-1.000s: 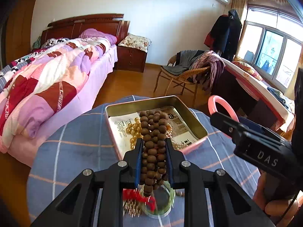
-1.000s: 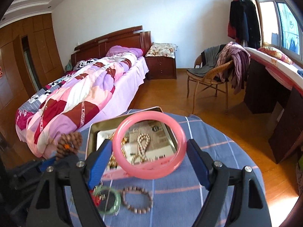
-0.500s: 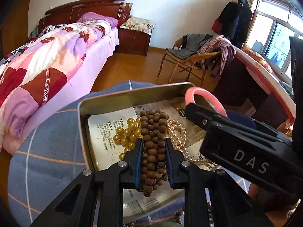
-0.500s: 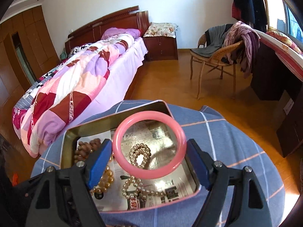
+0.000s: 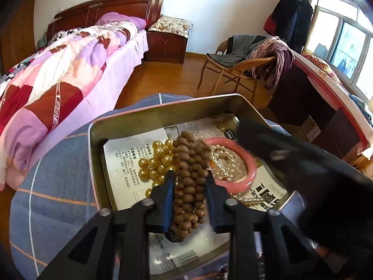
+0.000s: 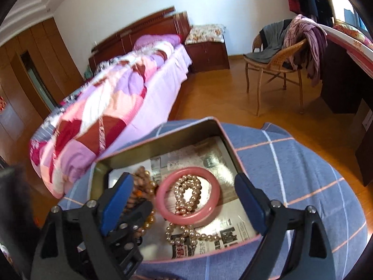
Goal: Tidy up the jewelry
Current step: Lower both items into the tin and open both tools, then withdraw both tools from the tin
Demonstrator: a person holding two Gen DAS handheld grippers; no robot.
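Over the tin [image 5: 149, 116], left gripper [image 5: 189, 187] clamping wooden beads [image 5: 190, 182] lengthwise, right gripper [image 6: 184, 200] spread.

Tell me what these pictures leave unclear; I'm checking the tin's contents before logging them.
- Left wrist view: the tin's right corner, behind the blurred right gripper.
- Right wrist view: gold beads mostly behind the left gripper.
- Both views: newspaper print too small to read.
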